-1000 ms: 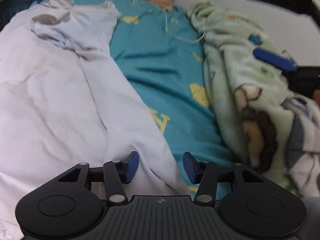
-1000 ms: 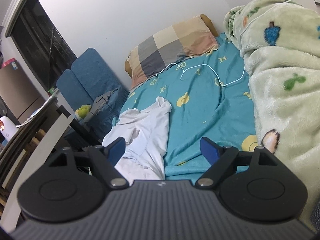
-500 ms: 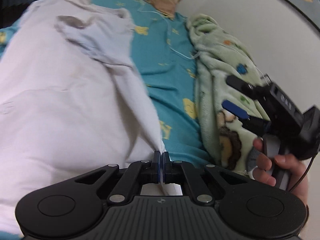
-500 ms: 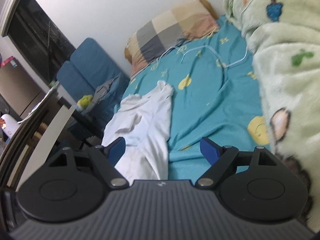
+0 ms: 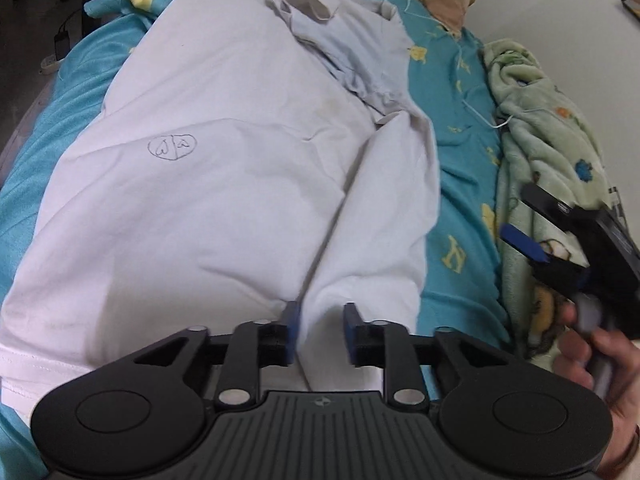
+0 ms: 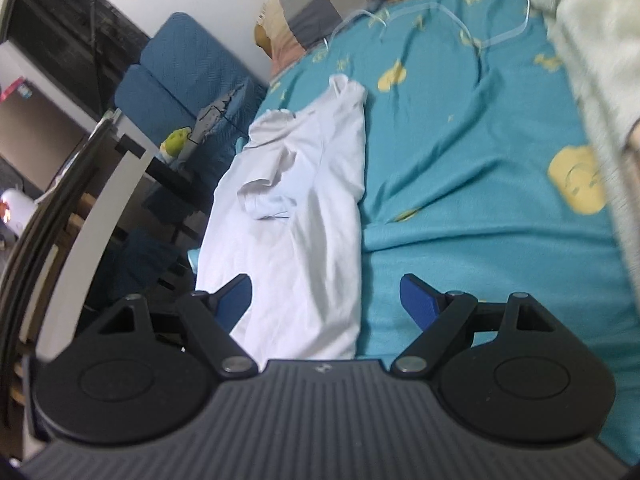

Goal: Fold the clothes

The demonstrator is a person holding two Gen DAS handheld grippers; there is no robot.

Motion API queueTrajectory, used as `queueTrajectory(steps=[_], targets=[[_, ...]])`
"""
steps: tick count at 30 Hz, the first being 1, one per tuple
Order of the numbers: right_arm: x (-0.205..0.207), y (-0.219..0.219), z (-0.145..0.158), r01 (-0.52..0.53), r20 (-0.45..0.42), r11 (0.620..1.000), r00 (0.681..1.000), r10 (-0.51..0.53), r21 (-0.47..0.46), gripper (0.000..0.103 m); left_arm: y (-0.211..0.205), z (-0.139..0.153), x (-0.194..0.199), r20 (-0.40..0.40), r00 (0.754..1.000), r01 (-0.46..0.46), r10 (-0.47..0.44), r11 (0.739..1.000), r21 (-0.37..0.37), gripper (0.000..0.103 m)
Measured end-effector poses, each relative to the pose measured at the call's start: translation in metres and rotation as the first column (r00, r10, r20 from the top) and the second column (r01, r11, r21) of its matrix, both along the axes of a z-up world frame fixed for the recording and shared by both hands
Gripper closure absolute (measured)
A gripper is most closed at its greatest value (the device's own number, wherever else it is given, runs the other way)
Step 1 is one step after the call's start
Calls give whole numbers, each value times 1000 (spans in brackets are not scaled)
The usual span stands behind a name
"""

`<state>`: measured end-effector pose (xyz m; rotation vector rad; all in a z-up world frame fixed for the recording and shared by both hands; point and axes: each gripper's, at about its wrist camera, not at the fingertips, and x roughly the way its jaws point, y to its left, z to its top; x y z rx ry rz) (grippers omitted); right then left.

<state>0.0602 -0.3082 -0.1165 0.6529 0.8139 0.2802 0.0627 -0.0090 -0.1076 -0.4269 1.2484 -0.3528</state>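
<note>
A white T-shirt (image 5: 224, 184) lies partly folded lengthwise on the teal bed sheet (image 5: 452, 136), its right side laid over the body, with a small drawn logo on the chest. My left gripper (image 5: 320, 334) is open just above the shirt's near hem fold, holding nothing. My right gripper (image 6: 326, 294) is open and empty, hovering above the shirt's (image 6: 296, 184) right edge; it also shows at the right of the left wrist view (image 5: 532, 224).
A green fleece blanket (image 5: 548, 148) is bunched along the bed's right side. A checked pillow (image 6: 348, 0) and a white cable (image 6: 424, 16) lie at the head. A blue chair (image 6: 180, 64) and a desk edge (image 6: 104, 208) stand left of the bed.
My left gripper was shut on the shirt's edge half a second ago and has now opened, letting the fold drop onto the shirt. My right gripper has moved lower toward the bed, still open.
</note>
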Motion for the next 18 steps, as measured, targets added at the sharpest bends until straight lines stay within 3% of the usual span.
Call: queueTrajectory(steps=[1, 6, 9, 11, 14, 18], targets=[[7, 3, -4, 3, -5, 1000, 1000, -3, 0, 19, -1, 1, -4, 0, 1000, 13, -13, 1000, -12, 62], [27, 22, -28, -23, -58, 998, 998, 20, -52, 27, 1, 8, -15, 44, 999, 21, -21, 1000, -18, 61], [21, 33, -28, -49, -48, 995, 998, 45, -89, 28, 18, 19, -7, 99, 993, -58, 63, 997, -52, 56], [14, 38, -21, -64, -17, 993, 998, 62, -99, 28, 36, 26, 7, 133, 976, -162, 172, 984, -78, 56], [5, 41, -14, -69, 7, 995, 998, 70, -66, 28, 73, 32, 35, 152, 922, -336, 355, 932, -137, 56], [0, 46, -13, -72, 6, 997, 997, 72, -17, 28, 120, 31, 88, 139, 809, -533, 571, 813, -235, 58]])
